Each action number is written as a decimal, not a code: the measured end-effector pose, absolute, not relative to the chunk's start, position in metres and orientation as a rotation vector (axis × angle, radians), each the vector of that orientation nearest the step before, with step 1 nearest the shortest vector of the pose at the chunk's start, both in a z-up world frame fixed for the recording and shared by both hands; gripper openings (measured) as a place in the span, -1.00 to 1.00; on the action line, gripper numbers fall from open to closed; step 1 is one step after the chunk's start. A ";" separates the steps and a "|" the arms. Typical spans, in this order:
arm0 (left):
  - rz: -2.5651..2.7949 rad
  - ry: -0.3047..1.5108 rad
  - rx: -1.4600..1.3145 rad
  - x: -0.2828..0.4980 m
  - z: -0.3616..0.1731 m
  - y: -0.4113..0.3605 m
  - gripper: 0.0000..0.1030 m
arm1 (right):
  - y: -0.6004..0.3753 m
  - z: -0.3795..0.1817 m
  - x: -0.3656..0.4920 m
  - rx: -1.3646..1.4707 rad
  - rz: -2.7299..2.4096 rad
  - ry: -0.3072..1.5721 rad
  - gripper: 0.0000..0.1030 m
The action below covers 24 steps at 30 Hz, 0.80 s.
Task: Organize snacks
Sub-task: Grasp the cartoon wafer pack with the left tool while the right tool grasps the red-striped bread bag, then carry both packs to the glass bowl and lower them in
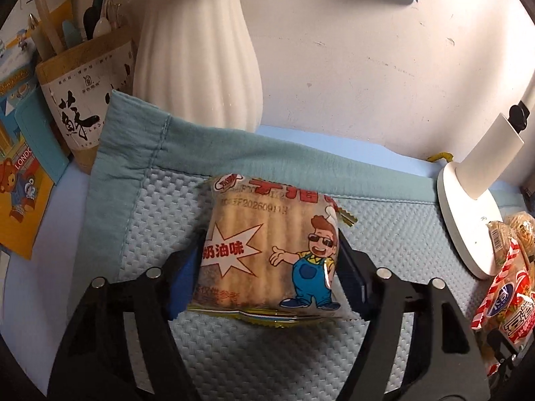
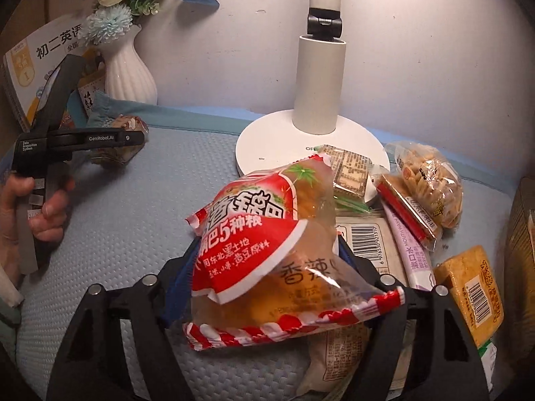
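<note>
My left gripper [image 1: 269, 267] is shut on a cartoon-printed biscuit packet [image 1: 267, 234], its blue pads [image 1: 182, 274] pressing both sides. The packet is over the blue textured mat [image 1: 234, 367], near the back left; whether it touches the mat I cannot tell. In the right wrist view the same left gripper [image 2: 130, 140] and biscuit packet [image 2: 128, 123] appear far left, with a person's hand [image 2: 40, 207] on the handle. My right gripper [image 2: 267, 284] is shut on a red-and-clear crispy snack bag [image 2: 260, 234], held tilted above the mat [image 2: 133, 234]. The same snack bag [image 1: 508, 287] shows at the left wrist view's right edge.
A white ribbed vase [image 1: 197, 60] with flowers [image 2: 110, 16], a pen holder [image 1: 83, 100] and books [image 2: 30, 67] stand at the back left. A white lamp base [image 2: 311, 147] is at the back centre. Several loose snack packets [image 2: 424, 183] lie piled to the right.
</note>
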<state>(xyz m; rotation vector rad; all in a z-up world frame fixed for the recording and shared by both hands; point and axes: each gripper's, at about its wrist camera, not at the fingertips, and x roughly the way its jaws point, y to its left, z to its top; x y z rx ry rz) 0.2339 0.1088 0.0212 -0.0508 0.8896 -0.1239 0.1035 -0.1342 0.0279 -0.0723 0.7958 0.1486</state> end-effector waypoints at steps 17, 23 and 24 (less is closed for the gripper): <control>-0.314 0.888 -0.097 0.151 0.050 0.088 0.17 | -0.161 0.070 0.033 0.043 0.236 0.730 0.25; -0.415 0.818 -0.049 0.091 0.088 0.053 0.17 | -0.201 0.104 -0.025 0.033 0.129 0.672 0.25; -0.432 0.799 -0.034 0.078 0.096 0.042 0.17 | -0.216 0.112 -0.034 0.051 0.105 0.658 0.25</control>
